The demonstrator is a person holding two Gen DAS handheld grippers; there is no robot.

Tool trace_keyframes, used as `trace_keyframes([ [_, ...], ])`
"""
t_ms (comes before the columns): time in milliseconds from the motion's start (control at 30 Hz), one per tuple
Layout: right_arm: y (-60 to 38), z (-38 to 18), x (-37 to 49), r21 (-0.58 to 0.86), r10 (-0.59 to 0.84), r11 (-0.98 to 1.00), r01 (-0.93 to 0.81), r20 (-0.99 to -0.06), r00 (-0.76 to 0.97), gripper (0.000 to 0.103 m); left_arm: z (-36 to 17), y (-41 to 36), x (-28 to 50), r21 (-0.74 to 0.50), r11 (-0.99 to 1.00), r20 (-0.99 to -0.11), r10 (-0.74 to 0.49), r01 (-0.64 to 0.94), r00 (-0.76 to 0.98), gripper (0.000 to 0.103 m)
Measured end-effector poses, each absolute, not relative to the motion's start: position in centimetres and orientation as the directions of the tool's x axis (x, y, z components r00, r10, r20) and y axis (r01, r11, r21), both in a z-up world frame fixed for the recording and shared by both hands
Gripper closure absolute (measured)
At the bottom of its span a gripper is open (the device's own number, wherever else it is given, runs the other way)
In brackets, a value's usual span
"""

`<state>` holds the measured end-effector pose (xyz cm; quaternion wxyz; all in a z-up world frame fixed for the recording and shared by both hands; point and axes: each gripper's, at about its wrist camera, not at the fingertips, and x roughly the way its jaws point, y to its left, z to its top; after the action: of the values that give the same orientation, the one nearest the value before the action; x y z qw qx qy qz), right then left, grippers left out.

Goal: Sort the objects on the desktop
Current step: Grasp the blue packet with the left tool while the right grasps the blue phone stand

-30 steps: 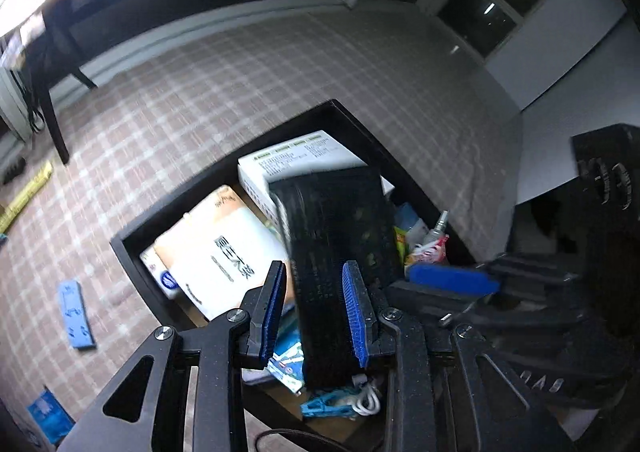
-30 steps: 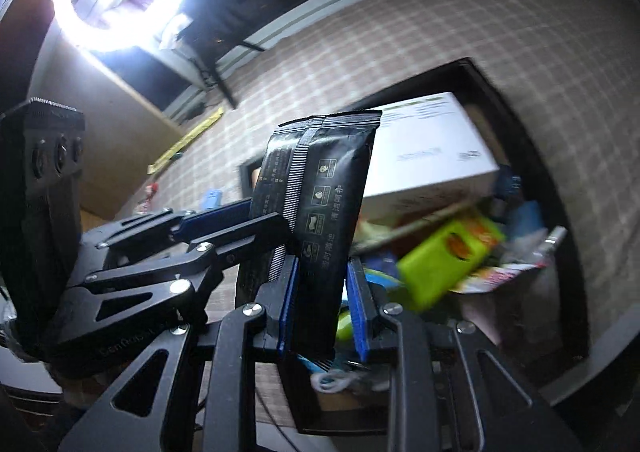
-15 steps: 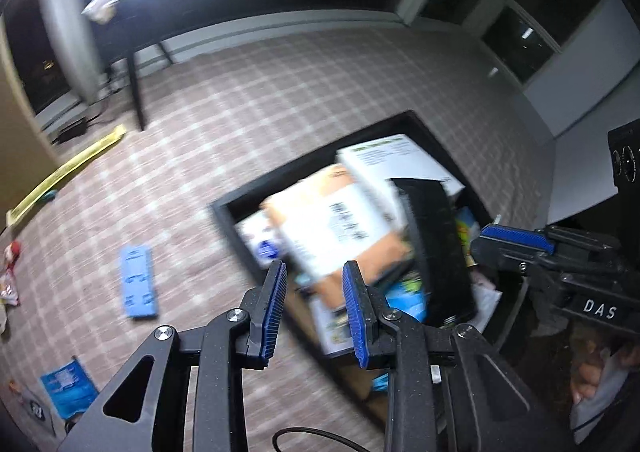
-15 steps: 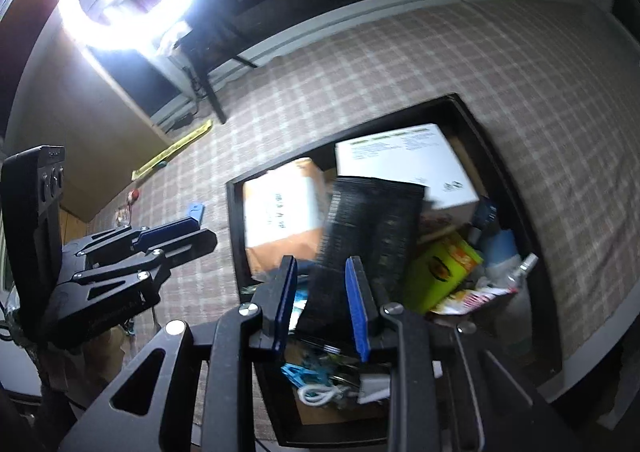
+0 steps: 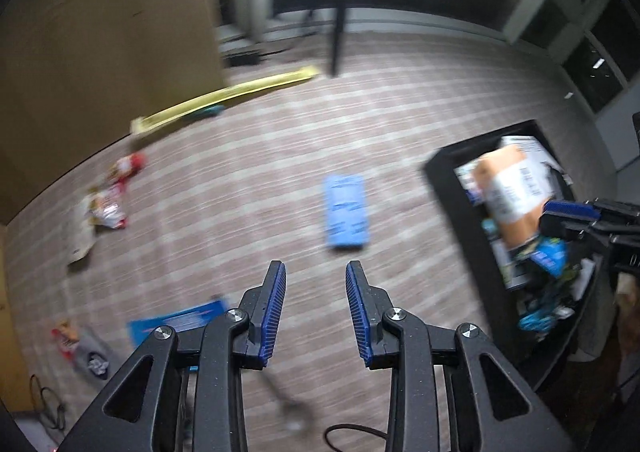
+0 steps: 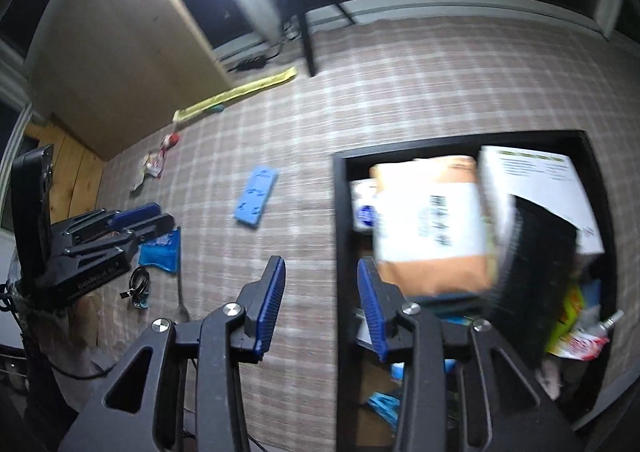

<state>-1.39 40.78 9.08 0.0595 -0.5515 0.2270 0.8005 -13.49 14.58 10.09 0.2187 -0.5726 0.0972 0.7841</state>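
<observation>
I see the big black tray [image 6: 340, 220] on the checked cloth, and the black pouch [image 6: 532, 276] lies in its right part, long way running up and down the right wrist view, leaning on the white box [image 6: 536, 188]. My right gripper [image 6: 320, 292] is empty and opening just over the tray's left rim. My left gripper [image 5: 316, 304] is empty and opening too, above bare cloth near the little blue block [image 5: 346, 212].

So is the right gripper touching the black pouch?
Apart. In the right wrist view the right gripper is opening with nothing between its pads, over the cloth; the black pouch lies in the tray, off to the side.
</observation>
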Motion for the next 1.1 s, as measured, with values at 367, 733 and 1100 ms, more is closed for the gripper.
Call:
trace_keyframes([
  [367,35.1,6.2,-7.3,0.256,-0.172,-0.93,-0.264,-0.937,-0.303,0.054,7.7,5.7,-13.4,0.036,-0.888,-0.96,0.097,-0.459,-0.262,0.058],
  [733,33.5,2.5,-10.6,0.214,-0.156,-0.934,-0.287,-0.965,-0.213,0.053,2.7,5.3,-10.6,0.142,-0.734,-0.982,-0.018,-0.665,-0.19,0.057],
  [1100,33.6,0.4,-12.0,0.212,-0.162,-0.916,-0.341,-0.972,-0.169,0.053,-0.3,7.0,-11.1,0.188,-0.658,-0.978,-0.056,-0.729,-0.201,0.053],
])
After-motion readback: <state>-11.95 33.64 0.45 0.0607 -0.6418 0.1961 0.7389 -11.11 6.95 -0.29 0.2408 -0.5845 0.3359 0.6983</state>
